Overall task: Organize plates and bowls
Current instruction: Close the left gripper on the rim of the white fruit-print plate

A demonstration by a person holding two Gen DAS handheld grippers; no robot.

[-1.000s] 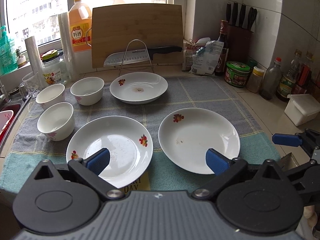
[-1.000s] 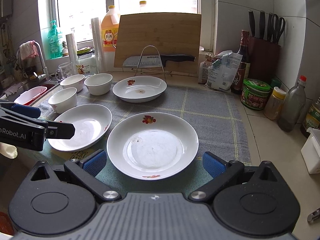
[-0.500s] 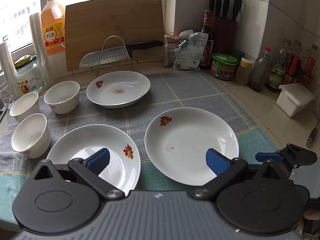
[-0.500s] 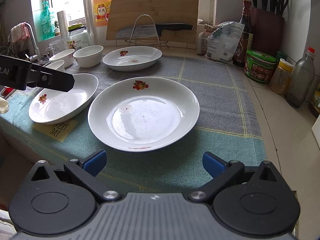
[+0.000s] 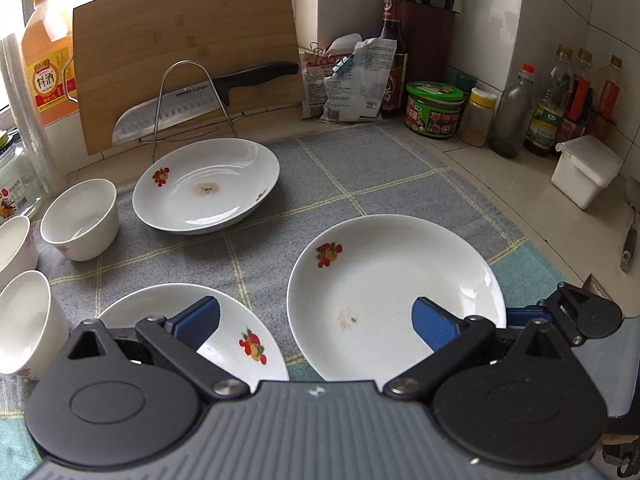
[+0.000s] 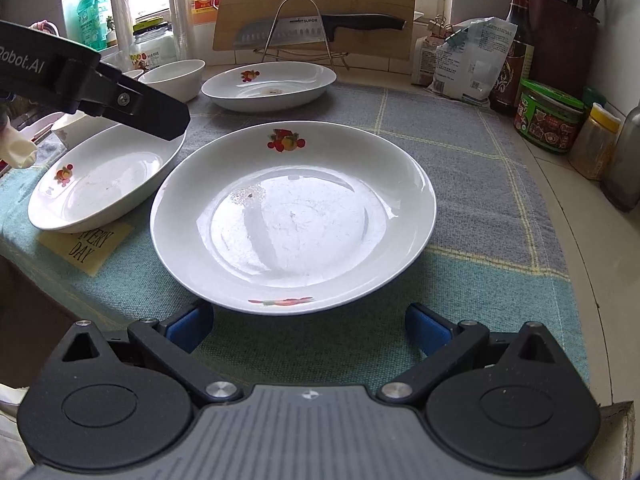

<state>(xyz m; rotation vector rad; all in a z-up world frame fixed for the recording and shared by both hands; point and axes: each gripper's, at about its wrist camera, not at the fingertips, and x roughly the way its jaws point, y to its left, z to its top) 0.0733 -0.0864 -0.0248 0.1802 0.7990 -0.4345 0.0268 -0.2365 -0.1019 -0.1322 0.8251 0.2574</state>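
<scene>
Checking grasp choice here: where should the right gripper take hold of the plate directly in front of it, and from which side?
Probably the plate's near rim, approached low from the counter edge. The raised rim overhangs the towel and faces the open right gripper; its fingers lie side by side, so rolling would be needed.

Three white round porcelain plates on grey-green checked cloth mat [image 5: 360, 168]: near-left plate [image 5: 224, 332], near-right plate [image 5: 394, 292], far plate [image 5: 206, 186] behind. Three white ceramic bowls [image 5: 80, 220] at left. Wooden chopping board [image 5: 188, 68] upright behind far plate.
</scene>
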